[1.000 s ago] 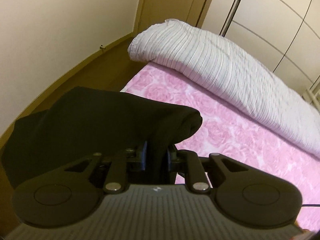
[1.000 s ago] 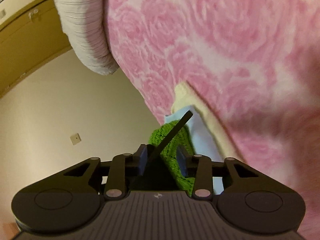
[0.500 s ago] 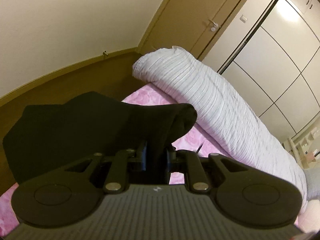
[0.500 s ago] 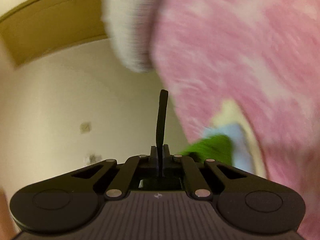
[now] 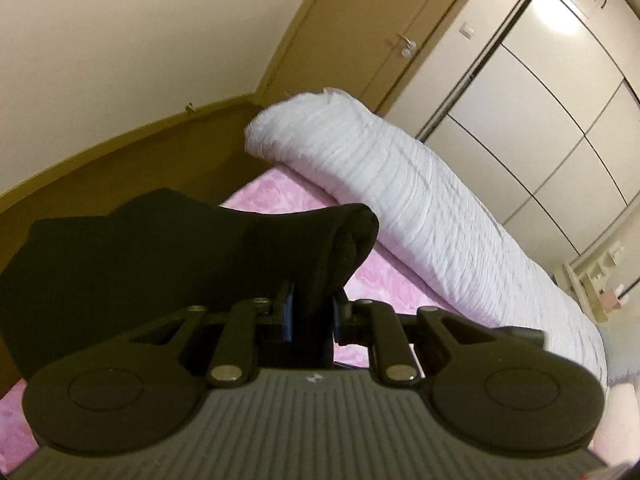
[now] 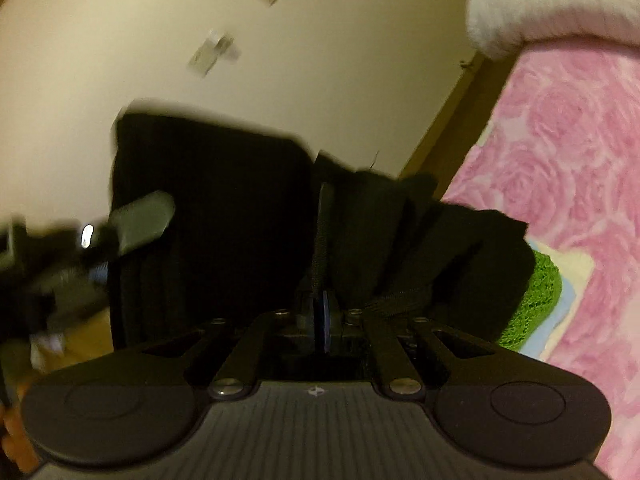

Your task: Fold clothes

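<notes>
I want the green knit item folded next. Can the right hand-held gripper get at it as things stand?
Probably not yet. The right hand-held gripper grips a strip of the black garment, its jaws just opening, and bunched black cloth hangs before the green knit item on the pink rose bedspread.

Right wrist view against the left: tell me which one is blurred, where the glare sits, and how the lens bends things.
Right wrist view: motion blur smears the wall marks and the grey gear at left; the black cloth is underexposed, with no detail. Left wrist view: sharper, only the white duvet slightly soft; glare blooms on the wardrobe; the fisheye curves the skirting and the wardrobe lines.
</notes>
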`<state>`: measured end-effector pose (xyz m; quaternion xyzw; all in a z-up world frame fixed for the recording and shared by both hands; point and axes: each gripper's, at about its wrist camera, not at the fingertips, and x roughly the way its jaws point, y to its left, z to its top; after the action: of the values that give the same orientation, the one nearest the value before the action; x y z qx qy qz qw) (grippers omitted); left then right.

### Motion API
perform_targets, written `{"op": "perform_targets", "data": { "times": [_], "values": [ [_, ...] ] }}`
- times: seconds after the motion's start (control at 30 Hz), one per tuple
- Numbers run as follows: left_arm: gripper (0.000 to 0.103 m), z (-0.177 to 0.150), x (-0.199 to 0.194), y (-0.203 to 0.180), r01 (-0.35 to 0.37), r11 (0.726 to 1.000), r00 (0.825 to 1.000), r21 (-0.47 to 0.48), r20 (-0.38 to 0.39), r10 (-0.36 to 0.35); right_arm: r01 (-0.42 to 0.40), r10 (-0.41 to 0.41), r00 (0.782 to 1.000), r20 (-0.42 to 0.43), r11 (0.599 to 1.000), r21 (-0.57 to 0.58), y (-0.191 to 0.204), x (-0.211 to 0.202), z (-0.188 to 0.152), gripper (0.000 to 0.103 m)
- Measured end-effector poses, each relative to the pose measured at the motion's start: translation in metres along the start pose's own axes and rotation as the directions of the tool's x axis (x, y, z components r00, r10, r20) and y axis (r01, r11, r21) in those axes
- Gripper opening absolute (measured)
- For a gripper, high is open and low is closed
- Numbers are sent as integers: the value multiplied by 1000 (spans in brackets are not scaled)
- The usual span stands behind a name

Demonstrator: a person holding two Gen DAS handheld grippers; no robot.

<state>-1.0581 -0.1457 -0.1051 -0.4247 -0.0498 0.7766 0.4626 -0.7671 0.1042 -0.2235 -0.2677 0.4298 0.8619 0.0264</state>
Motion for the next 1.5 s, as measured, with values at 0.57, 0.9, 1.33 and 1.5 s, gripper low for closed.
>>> {"op": "perform_targets", "data": {
  "times": [0.57, 0.9, 1.33, 1.5],
  "values": [
    [43, -19, 36, -36, -57, 973, 980, 223, -172, 96, 168, -167, 984, 56, 986, -4, -9, -88, -55, 54],
    [38, -29, -33, -21, -186, 956, 971, 229, -104, 214, 17, -89, 970, 228, 955, 298, -20, -110, -2, 55],
    [34, -35, -16, 15, -333, 914, 914, 233, -158, 374, 231, -260, 957, 128, 951, 204, -22, -61, 3, 14],
    [36, -34, -26, 5, -377, 885, 891, 274, -154, 428, 336, -348, 914, 211, 938, 90, 15, -85, 9, 28]
  ]
}}
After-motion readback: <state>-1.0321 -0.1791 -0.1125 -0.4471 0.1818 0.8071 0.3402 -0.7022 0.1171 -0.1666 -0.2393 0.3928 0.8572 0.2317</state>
